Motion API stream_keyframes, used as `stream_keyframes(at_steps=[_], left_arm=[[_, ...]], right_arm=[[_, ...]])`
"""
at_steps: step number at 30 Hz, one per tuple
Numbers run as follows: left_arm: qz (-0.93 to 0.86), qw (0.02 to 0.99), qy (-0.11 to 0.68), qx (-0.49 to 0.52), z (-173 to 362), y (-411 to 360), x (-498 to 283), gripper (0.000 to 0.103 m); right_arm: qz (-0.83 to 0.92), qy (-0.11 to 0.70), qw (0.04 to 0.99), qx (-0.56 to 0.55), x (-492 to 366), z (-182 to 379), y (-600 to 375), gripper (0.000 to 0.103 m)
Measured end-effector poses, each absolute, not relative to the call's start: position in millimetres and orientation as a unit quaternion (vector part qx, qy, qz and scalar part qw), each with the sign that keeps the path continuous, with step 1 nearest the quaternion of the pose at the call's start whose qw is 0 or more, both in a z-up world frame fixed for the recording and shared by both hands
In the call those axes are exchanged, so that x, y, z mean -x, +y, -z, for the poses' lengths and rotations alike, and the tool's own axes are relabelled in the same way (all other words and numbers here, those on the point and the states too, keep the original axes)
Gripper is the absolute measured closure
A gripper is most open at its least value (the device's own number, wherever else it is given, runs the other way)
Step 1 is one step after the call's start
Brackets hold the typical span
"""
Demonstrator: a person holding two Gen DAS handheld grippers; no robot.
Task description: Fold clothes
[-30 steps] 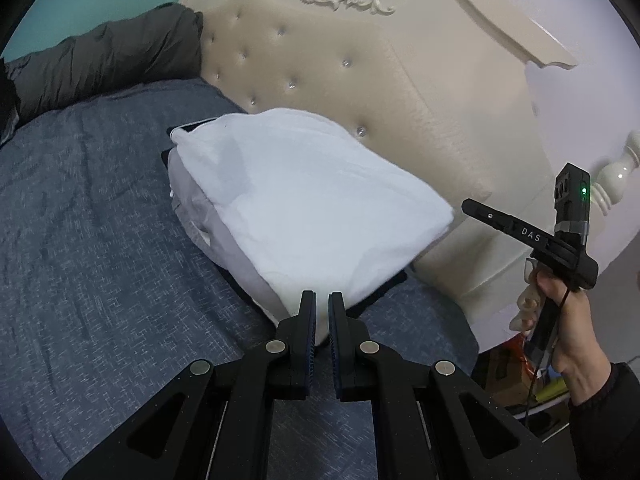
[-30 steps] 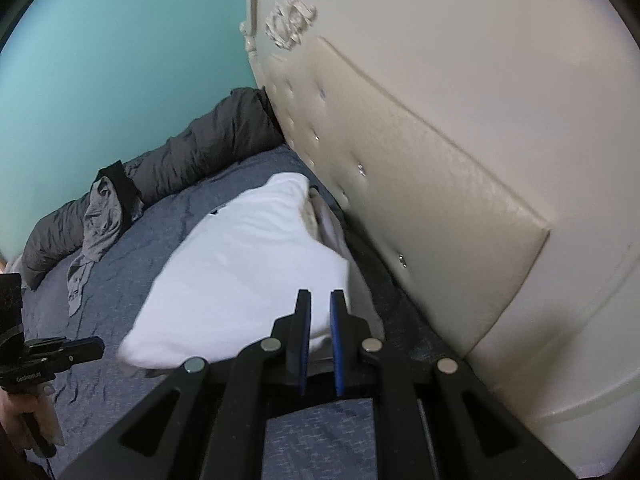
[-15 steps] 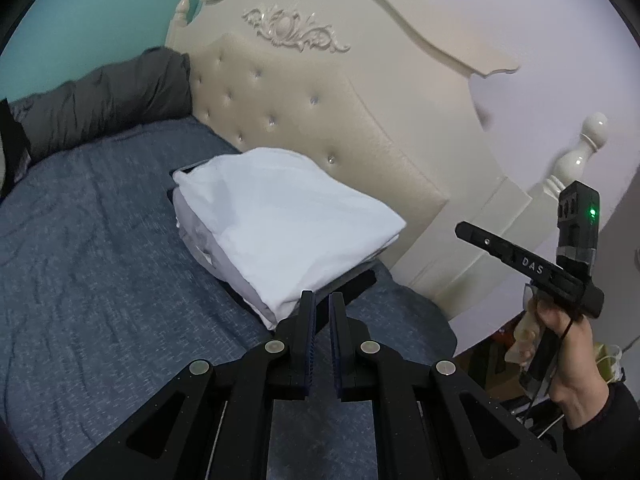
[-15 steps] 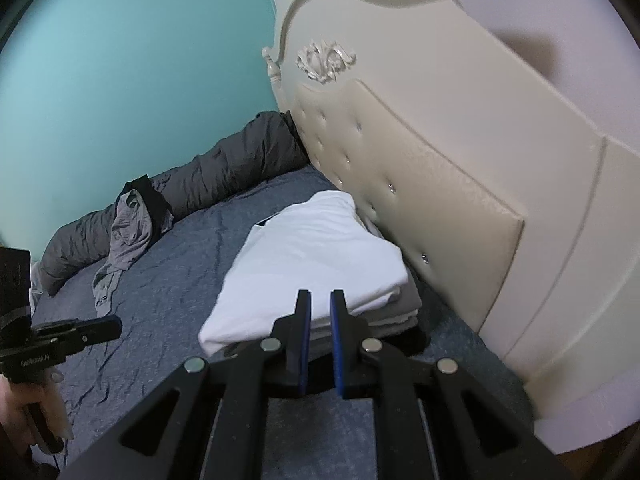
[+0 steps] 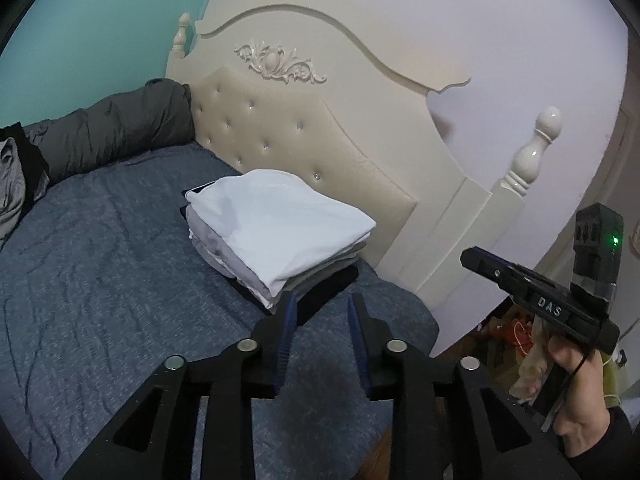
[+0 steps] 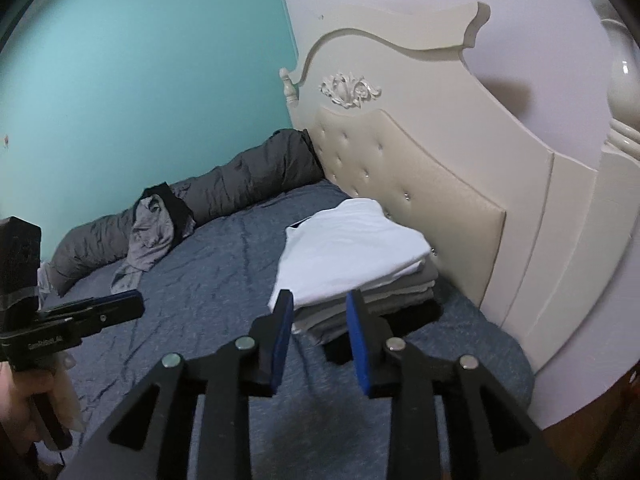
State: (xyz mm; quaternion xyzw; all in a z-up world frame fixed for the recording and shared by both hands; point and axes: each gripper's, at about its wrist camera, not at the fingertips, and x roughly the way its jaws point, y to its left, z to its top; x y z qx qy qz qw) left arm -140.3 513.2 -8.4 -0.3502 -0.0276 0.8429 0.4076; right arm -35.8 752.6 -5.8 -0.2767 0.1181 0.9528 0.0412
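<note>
White folded garment [image 5: 280, 220] atop stack [image 6: 360, 300], both grippers empty, apart

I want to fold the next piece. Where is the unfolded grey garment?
The grey garment lies crumpled at the bed's far side, against the dark rolled duvet, left of the folded stack.

left wrist: faces headboard [image 5: 304, 168] from bed's foot side | right wrist: likewise, further right | shared: folded stack [image 5: 276, 232]

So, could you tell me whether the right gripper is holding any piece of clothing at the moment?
No, the right gripper stands open and empty, short of the folded stack topped by the white garment.
</note>
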Motion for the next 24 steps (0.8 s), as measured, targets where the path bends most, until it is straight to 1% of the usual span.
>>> stream_keyframes(at_steps=[4,7,8,10,14,16,17,18,19,21,24], left_arm=[[-0.846,0.409,-0.022,0.342,1.0,497.6,124.6,0.061],[-0.847,0.410,-0.012,0.337,-3.5,486.4,113.8,0.057],[-0.848,0.410,-0.010,0.336,-4.5,482.8,111.0,0.056],[-0.849,0.410,-0.011,0.334,-6.4,475.1,106.0,0.054],[-0.851,0.409,-0.017,0.330,-9.9,458.9,98.1,0.048],[-0.852,0.408,-0.015,0.327,-11.1,452.6,93.6,0.047],[-0.852,0.409,-0.012,0.326,-11.4,450.4,91.2,0.046],[-0.853,0.409,-0.008,0.325,-11.8,448.3,88.8,0.046],[-0.853,0.409,-0.005,0.324,-12.1,446.2,86.5,0.046],[-0.854,0.410,-0.001,0.321,-13.1,442.9,82.5,0.045],[-0.856,0.411,0.004,0.315,-15.3,436.7,75.4,0.041]], right_arm=[[-0.954,0.121,0.045,0.272,15.7,1.4,732.9,0.069],[-0.954,0.124,0.047,0.268,0.7,-1.9,718.1,0.068],[-0.954,0.124,0.048,0.268,-2.9,-2.4,713.6,0.065],[-0.954,0.123,0.051,0.269,-9.4,-3.3,704.7,0.055],[-0.956,0.113,0.054,0.264,-22.6,-7.8,686.8,0.054],[-0.958,0.113,0.058,0.258,-30.3,-10.6,679.9,0.052],[-0.958,0.114,0.059,0.256,-33.8,-11.5,676.8,0.050],[-0.959,0.113,0.062,0.253,-37.7,-12.7,673.1,0.044],[-0.959,0.111,0.064,0.252,-40.6,-13.5,669.9,0.041],[-0.960,0.109,0.065,0.249,-47.4,-15.0,662.9,0.040],[-0.960,0.111,0.070,0.246,-56.1,-16.4,655.1,0.039]])
